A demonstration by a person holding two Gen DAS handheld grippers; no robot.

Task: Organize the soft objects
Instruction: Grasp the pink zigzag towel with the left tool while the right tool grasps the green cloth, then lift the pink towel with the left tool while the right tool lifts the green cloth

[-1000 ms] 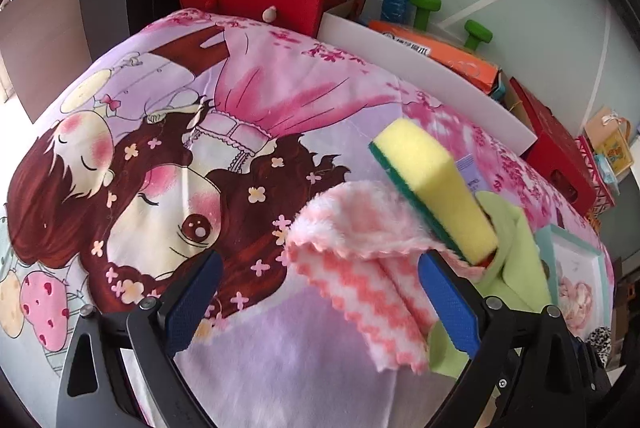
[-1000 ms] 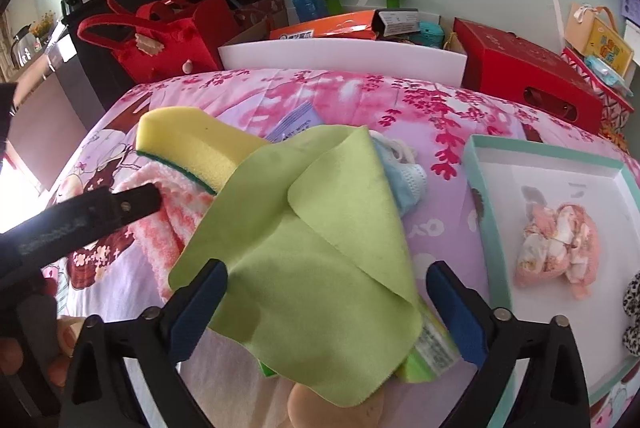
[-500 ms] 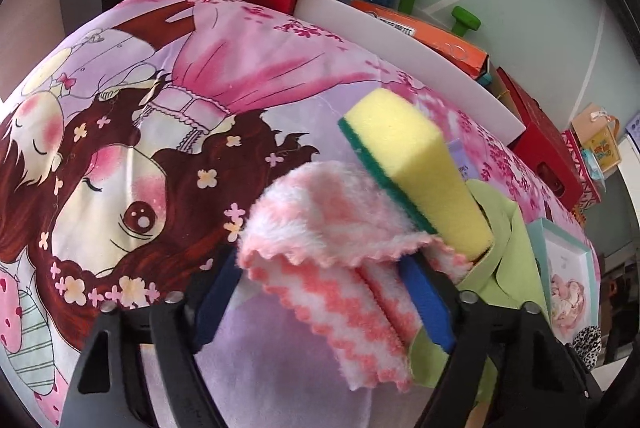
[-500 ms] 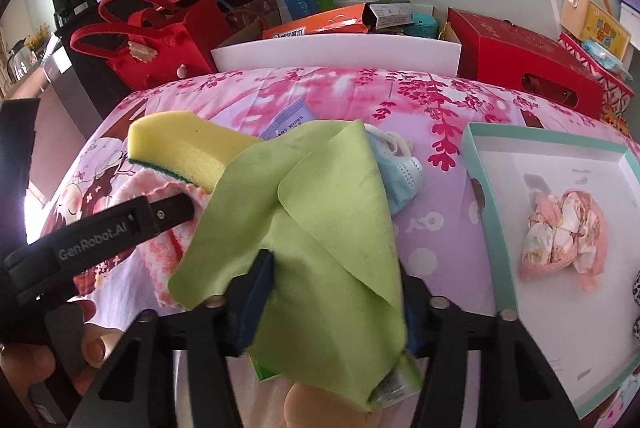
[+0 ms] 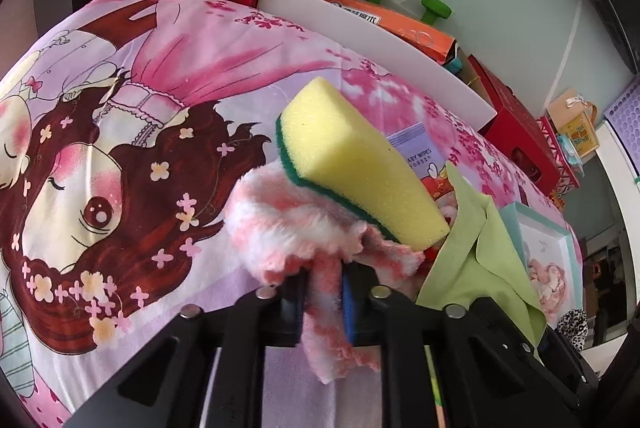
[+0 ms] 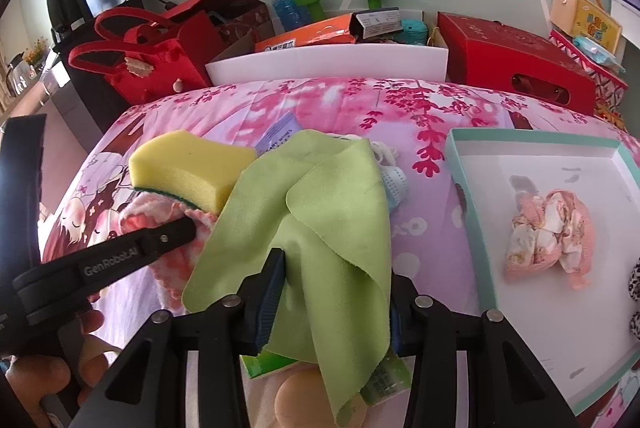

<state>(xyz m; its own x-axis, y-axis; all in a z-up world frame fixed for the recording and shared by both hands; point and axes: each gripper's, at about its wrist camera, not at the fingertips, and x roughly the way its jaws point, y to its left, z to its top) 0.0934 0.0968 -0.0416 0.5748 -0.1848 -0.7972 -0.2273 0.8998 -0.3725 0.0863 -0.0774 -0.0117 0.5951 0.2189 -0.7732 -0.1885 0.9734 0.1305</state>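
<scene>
My left gripper is shut on a fluffy pink-and-white cloth lying on the cartoon-print bedspread. A yellow sponge with a green underside rests tilted on that cloth. Right of it lies a green cloth. My right gripper has a bunched fold of it between its blue pads, and the jaws are closing on it. A pale blue-and-white fabric item peeks out behind the green cloth. At the right, a teal-rimmed white tray holds a crumpled pink fabric bundle.
A purple wipes packet lies behind the sponge. A green packet and a beige round thing sit under the green cloth. Beyond the bed stand a red felt bag, a white board and a red box.
Both grippers went from wide open to closed: the left onto the pink-and-white cloth after dipping toward it, the right onto the green cloth, which now bunches between its pads.
</scene>
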